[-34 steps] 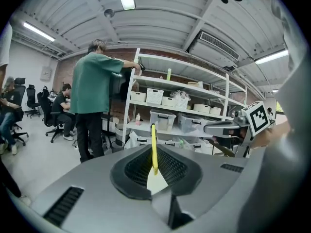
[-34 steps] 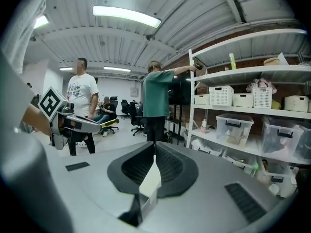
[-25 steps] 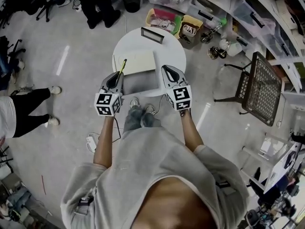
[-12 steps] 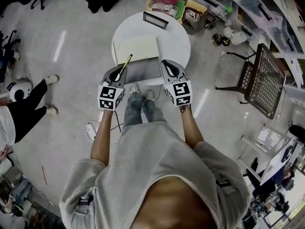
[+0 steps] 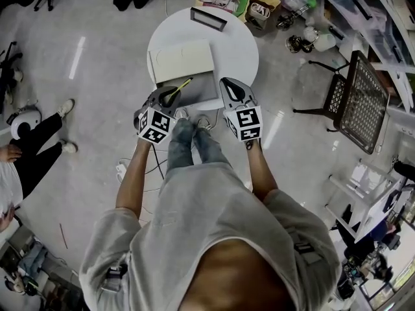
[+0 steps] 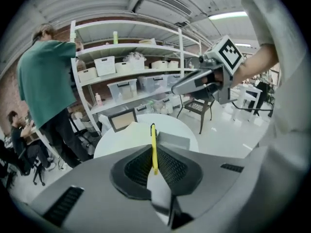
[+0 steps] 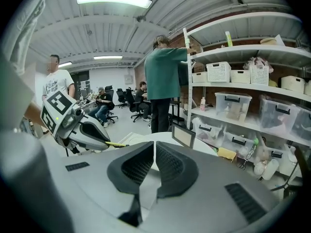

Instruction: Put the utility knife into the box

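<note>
A yellow utility knife [image 5: 179, 88] sticks out of my left gripper [image 5: 167, 96], which is shut on it. Its tip points up and right over the near left corner of the open grey box [image 5: 200, 91]. The box's cream lid [image 5: 183, 59] lies folded back on the round white table [image 5: 238, 50]. In the left gripper view the knife [image 6: 153, 147] stands pinched between the pads, with the box [image 6: 173, 140] just beyond. My right gripper [image 5: 229, 84] hovers at the box's near right corner, jaws together with nothing in them. In the right gripper view my right gripper [image 7: 154, 155] holds nothing.
A black-framed panel [image 5: 208, 18] stands at the table's far edge. Coloured bins [image 5: 262, 6] and shelving lie beyond it. A metal mesh chair [image 5: 363, 109] is at the right. A person in a green shirt [image 6: 42, 76] stands by the shelves, and another person's legs [image 5: 35, 144] are at the left.
My left gripper has drawn back toward the table's near edge and turned. The knife now leans to the right over the box instead of pointing straight ahead. The right gripper barely moved.
</note>
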The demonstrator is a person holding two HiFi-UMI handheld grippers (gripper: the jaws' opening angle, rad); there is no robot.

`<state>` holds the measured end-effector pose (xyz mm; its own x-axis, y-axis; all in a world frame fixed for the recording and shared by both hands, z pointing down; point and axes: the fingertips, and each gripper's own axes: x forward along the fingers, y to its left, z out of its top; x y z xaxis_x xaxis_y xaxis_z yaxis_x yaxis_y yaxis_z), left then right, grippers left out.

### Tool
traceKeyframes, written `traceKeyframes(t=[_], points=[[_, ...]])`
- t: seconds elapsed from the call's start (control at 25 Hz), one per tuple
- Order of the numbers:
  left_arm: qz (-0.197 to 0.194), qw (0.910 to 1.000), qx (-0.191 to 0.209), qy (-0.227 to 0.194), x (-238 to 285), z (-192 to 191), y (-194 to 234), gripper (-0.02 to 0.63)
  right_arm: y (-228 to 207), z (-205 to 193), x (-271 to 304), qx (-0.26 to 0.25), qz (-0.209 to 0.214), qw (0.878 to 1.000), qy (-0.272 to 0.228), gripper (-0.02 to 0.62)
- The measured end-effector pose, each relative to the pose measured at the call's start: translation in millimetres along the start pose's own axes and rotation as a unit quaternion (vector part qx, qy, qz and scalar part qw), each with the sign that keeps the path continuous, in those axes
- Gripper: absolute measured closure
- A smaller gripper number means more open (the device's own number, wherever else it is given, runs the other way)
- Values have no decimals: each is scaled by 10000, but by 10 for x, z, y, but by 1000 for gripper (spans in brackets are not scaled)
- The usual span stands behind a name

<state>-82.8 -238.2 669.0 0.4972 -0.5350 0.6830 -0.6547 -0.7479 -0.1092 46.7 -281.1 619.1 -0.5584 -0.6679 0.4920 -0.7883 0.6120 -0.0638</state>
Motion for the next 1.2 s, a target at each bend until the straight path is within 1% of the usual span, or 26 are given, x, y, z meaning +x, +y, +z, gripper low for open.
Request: traceKeyframes(t=[0.08,0.2,0.28,0.48,0.6,0.88,1.2], points=[[-176,9992,332,118,88,-14,-80,568,-37,-20,-12,88,-38,10000,3,559],[-408,9965,686,249,213,-30,-172,568,-83,-54,-25,160,-87,9998,23,558],[-541,9946,827,308,282,-54,-223,568,-86,-80,-34,167,-111,9998,50,558],[-843,9906,983,434,464,-92,-321,568,-101,-111,-49,170,-132,9997,111,558],[-1031,9887,943,549,587,-174,-385,568,-82,-137,-56,168,-114,9997,144,558],[-1411,9837,702,867,863,-418,-499,568,-70,-146,-30,142,-94,9997,192,558],[-1608,9799,411,1107,1035,-614,-549,568,-51,-153,-16,130,-27,9996,242,558]])
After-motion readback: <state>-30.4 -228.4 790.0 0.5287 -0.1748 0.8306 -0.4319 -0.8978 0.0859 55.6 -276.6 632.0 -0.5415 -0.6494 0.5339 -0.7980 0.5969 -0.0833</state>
